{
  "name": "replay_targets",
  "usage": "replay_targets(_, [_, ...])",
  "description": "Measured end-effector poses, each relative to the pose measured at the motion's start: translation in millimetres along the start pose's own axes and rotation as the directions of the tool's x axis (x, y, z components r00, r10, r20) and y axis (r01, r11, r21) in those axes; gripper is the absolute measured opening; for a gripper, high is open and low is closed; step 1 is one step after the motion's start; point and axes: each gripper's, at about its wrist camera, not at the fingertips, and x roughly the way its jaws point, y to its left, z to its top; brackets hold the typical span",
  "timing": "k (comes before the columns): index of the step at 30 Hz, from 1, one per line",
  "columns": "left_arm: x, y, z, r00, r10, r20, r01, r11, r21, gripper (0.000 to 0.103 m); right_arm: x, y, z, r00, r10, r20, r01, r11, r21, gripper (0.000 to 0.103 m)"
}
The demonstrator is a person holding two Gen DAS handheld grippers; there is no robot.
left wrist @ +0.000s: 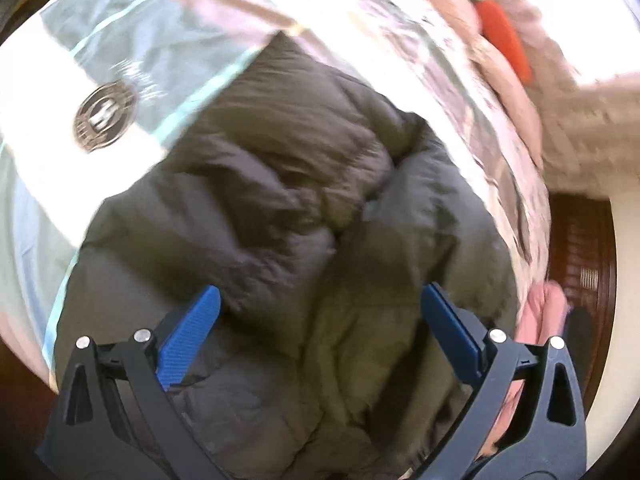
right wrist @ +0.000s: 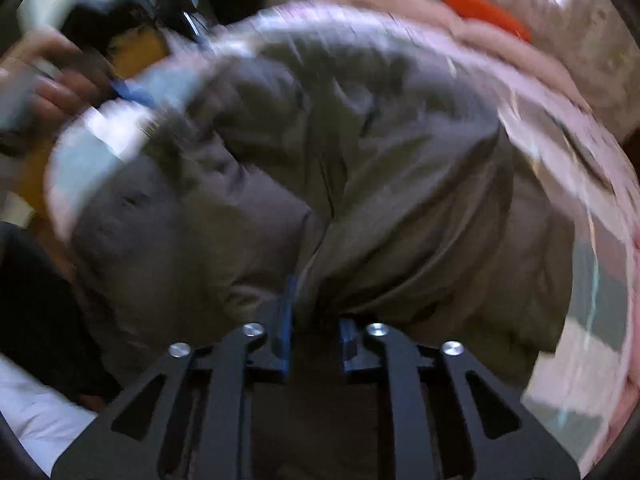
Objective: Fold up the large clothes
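Grey padded jacket (left wrist: 280, 208) lying crumpled on a pale patterned bedspread (left wrist: 132, 48), an orange carrot toy (left wrist: 504, 40) at its 1 o'clock. Left tongs (left wrist: 320, 300) released, blue pads spread wide above the jacket. Right tongs (right wrist: 316, 320) clenched on a bunched jacket fold at 6 o'clock of that view.
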Motion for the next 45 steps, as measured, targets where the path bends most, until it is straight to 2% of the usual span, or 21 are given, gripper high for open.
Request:
replay_targets(3, [6,-23,-9,1.000,-0.010,-0.025,0.012,0.996,0.087,0.101,1,-4,-2,1.000,0.018,-0.002,-0.018,1.000,0.025,0.038])
replay_targets(5, [11,-31,-13,0.999,-0.005,-0.036,0.009,0.993,0.117,0.101,-4,-14,-5,0.998,0.068,0.006,-0.069,0.995,0.068,0.059])
replay_targets(6, [13,-32,-14,0.999,-0.005,-0.043,0.011,0.992,0.126,0.101,-8,-18,-6,0.993,0.114,0.030,-0.117,0.988,0.103,0.064])
replay_targets(8, [16,-36,-16,0.999,-0.006,-0.053,0.013,0.990,0.140,0.101,-19,-26,-5,0.976,0.202,0.078,-0.212,0.965,0.154,0.094])
replay_targets(9, [17,-37,-17,0.998,-0.006,-0.057,0.014,0.989,0.144,0.101,-26,-29,-7,0.957,0.264,0.117,-0.282,0.942,0.182,0.099])
replay_targets(11, [18,-41,-21,0.998,-0.009,-0.063,0.019,0.988,0.155,0.101,-37,-27,-8,0.909,0.389,0.148,-0.412,0.892,0.187,0.101])
replay_targets(12, [19,-43,-22,0.998,-0.010,-0.066,0.021,0.986,0.164,0.101,-45,-23,-7,0.872,0.469,0.142,-0.488,0.857,0.164,0.101])
replay_targets(15, [24,-53,-28,0.996,-0.017,-0.092,0.035,0.979,0.202,0.101,-69,-21,-4,0.824,0.516,0.234,-0.550,0.828,0.112,0.101])
replay_targets(17, [35,-60,-34,0.989,-0.019,-0.149,0.054,0.971,0.232,0.101,-74,-35,0,0.813,0.507,0.288,-0.565,0.806,0.176,0.101])
replay_targets(20, [56,-74,-53,0.969,0.010,-0.247,0.067,0.951,0.302,0.101,-65,-59,2,0.830,0.461,0.314,-0.548,0.777,0.310,0.101])
replay_targets(24, [83,-90,-78,0.947,0.079,-0.311,0.050,0.921,0.387,0.101,-40,-78,-2,0.854,0.443,0.271,-0.519,0.721,0.459,0.101])
replay_targets(26, [93,-96,-88,0.944,0.072,-0.321,0.066,0.915,0.399,0.099,-32,-77,0,0.869,0.432,0.242,-0.495,0.732,0.468,0.101])
replay_targets(28, [92,-103,-92,0.953,0.051,-0.297,0.081,0.907,0.414,0.054,-24,-71,3,0.869,0.447,0.211,-0.493,0.750,0.441,0.101])
replay_targets(30, [86,-108,-91,0.961,0.015,-0.275,0.108,0.897,0.428,0.027,-18,-53,6,0.851,0.503,0.150,-0.519,0.766,0.380,0.101])
replay_targets(31, [84,-108,-87,0.960,-0.013,-0.279,0.132,0.902,0.410,0.018,-15,-42,6,0.852,0.511,0.115,-0.517,0.783,0.346,0.101])
replay_targets(35, [76,-94,-71,0.937,-0.144,-0.317,0.239,0.928,0.286,0.015,16,-2,7,0.838,0.546,0.007,-0.523,0.798,0.298,0.100])
replay_targets(37, [69,-89,-66,0.930,-0.180,-0.320,0.270,0.926,0.264,0.015,34,1,10,0.885,0.465,-0.020,-0.436,0.843,0.316,0.100])
replay_targets(38, [67,-86,-63,0.930,-0.185,-0.316,0.273,0.926,0.261,0.015,40,-7,13,0.921,0.390,-0.008,-0.363,0.864,0.349,0.100])
replay_targets(39, [65,-84,-63,0.932,-0.186,-0.312,0.272,0.926,0.261,0.015,43,-17,15,0.940,0.340,0.013,-0.318,0.865,0.389,0.100])
replay_targets(42, [67,-72,-62,0.935,-0.158,-0.317,0.246,0.933,0.262,0.015,37,-61,14,0.981,0.157,0.110,-0.192,0.802,0.565,0.100])
replay_targets(45, [81,-64,-63,0.937,-0.090,-0.336,0.190,0.942,0.276,0.015,32,-90,4,0.997,-0.033,0.070,-0.022,0.745,0.667,0.101])
